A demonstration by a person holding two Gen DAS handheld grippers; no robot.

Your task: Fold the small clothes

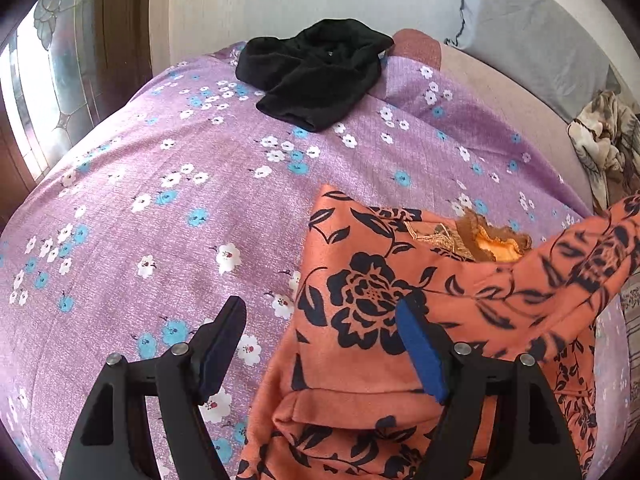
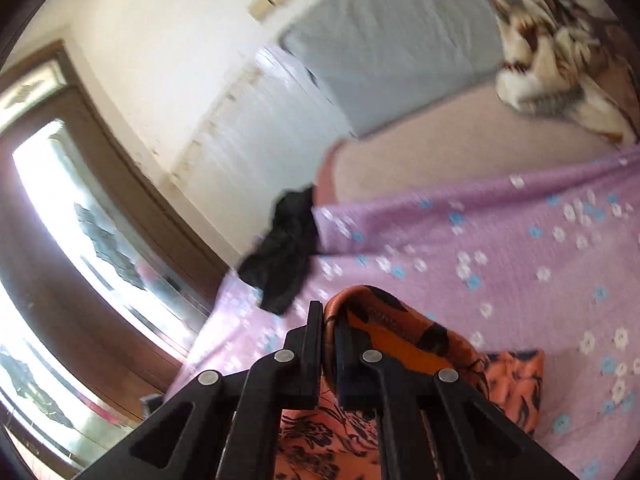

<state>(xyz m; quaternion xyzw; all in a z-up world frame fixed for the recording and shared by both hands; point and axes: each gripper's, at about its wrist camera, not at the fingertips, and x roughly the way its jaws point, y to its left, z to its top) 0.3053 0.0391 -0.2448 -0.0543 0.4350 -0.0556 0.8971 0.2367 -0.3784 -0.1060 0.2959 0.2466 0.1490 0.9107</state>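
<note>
Big purple flowered bedsheet (image 1: 168, 184) fills the bed, white and blue blossoms all over it, and no writing or label readable anywhere. At the far end sits a grey pillow (image 1: 516, 20), with a brown-and-cream blanket (image 1: 608, 136) bunched off to the right. A black garment (image 1: 316, 76) lies crumpled near the far edge of the sheet, well apart from the action. Nearer, the orange garment with black flowers (image 1: 360, 280) lies on the sheet, one part lifted up at the right. The left gripper (image 1: 320, 344) hovers over its near edge, jaws spread wide, gripping nothing. Only the right wrist view shows the right gripper (image 2: 329, 320), jaws pressed together on a fold of that orange cloth. That view is blurred and tilted; a glass door (image 2: 60, 216) glares at its left.
</note>
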